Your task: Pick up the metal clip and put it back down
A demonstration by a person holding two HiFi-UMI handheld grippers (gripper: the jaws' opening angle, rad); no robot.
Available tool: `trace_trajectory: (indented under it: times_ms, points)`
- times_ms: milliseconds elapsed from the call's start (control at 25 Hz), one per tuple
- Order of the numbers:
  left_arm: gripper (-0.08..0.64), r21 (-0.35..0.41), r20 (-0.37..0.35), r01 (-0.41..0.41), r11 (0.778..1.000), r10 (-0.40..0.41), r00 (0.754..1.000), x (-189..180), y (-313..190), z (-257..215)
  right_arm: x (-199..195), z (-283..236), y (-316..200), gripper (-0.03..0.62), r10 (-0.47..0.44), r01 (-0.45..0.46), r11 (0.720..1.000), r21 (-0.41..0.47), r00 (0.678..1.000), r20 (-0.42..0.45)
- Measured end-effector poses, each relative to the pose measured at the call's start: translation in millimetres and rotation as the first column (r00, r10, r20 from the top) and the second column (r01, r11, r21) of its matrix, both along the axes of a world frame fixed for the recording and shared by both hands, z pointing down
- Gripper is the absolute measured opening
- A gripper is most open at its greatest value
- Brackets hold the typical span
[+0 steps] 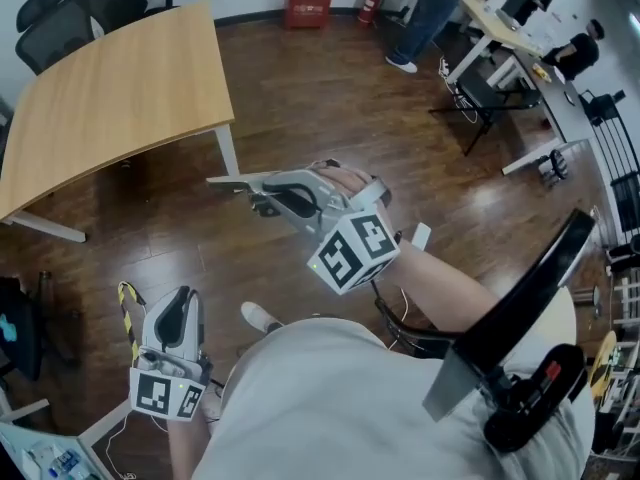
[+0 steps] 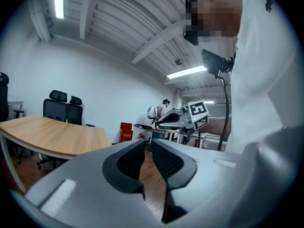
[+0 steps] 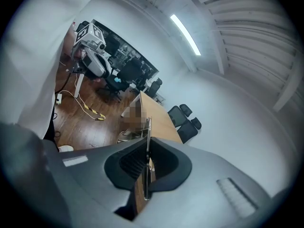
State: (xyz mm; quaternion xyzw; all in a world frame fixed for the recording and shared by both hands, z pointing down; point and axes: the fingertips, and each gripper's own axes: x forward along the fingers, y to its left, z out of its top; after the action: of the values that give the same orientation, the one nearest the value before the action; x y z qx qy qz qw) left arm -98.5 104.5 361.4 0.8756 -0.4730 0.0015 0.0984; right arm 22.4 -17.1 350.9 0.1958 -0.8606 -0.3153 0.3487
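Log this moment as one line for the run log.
right gripper: shut on metal clip | metal clip: lifted, over the floor | left gripper: open, empty | step: put-down pending

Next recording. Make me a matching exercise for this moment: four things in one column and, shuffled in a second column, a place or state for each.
Things
1. right gripper
2. left gripper
3. metal clip
4. wooden table

Places or states
A. upper left of the head view, office chairs behind it
B. jaws slightly apart, nothing between them
C. jaws shut on something thin
D. sticking out past the jaws, above the floor

Pairs: 1-C, 2-B, 3-D, 4-A
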Motion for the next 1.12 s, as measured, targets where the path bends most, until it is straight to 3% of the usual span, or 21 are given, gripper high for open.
trace_trajectory:
  times_ms: [200, 520, 800, 1120]
  points:
    - [0.038, 0.016, 0.028, 0.014, 1.000, -0.014, 1.000, -16.5, -19.7, -12.5, -11.3, 8.0, -40.3, 0.003, 0.001, -0.001, 1.000, -0.028, 1.000, 0.005]
    - [0.038, -0.008, -0.004, 0.164, 0.986, -0.164, 0.987, -76.4, -30.9, -3.8, -72.1, 65.4, -134.7, 0.003, -0.041, 0.039, 0.998, -0.052, 0.998, -0.050]
    - [0.038, -0.036, -0.006, 0.326, 0.945, -0.326, 0.945, -128.5, -88.6, -6.4, -129.8, 129.5, -248.6, 0.003, -0.105, 0.101, 0.994, -0.051, 0.990, -0.095]
    - [0.038, -0.074, 0.023, 0.380, 0.922, -0.380, 0.925, -143.2, -169.3, -18.2, -171.9, 217.1, -365.4, 0.003, -0.152, 0.144, 0.988, -0.050, 0.966, -0.211]
